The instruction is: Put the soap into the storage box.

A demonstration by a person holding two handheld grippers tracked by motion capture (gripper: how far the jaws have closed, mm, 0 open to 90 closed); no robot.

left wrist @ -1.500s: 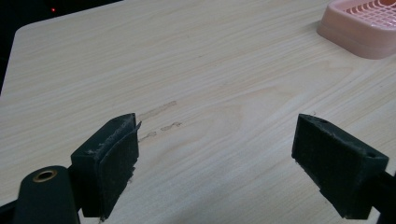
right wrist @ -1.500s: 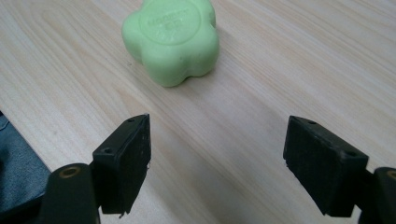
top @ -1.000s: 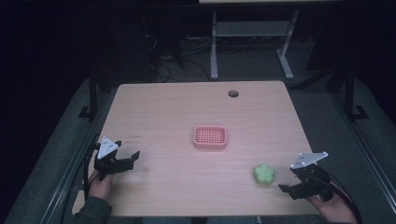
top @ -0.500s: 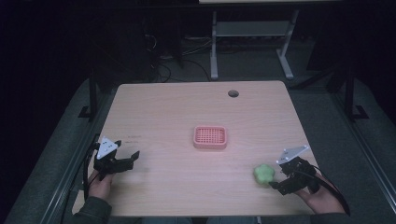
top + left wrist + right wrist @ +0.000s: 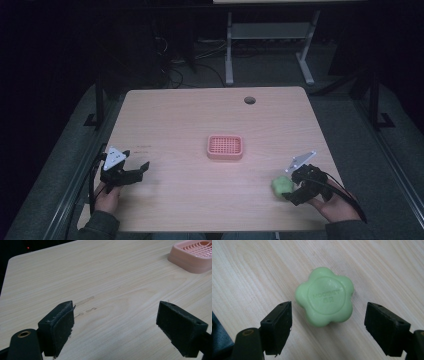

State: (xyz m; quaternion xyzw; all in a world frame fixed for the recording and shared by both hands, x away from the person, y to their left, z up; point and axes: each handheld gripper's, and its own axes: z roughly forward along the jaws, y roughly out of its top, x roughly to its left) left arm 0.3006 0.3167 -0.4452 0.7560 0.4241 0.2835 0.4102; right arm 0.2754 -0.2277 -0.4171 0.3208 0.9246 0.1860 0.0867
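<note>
Judging by its look, the pale green flower-shaped bar of soap (image 5: 325, 297) is light, stiff and smooth, so we expect it to be slippery and to squirt out if pinched on a rounded lobe. We would close on two opposite sides, low on its wall, with the pads seated in the dips between lobes. It lies flat on the light wood-grain table (image 5: 180, 125), near the front right corner, just in front of our right gripper (image 5: 328, 327), whose fingers stand wide apart on either side of it, not touching. The raised lettering on its top is too blurred for us to read, and its underside is hidden. The pink slotted plastic soap dish (image 5: 225, 147) sits mid-table, well apart; the left gripper view cuts off part of it. Our left gripper (image 5: 122, 330) hangs over bare wood, fingers wide and empty.
</note>
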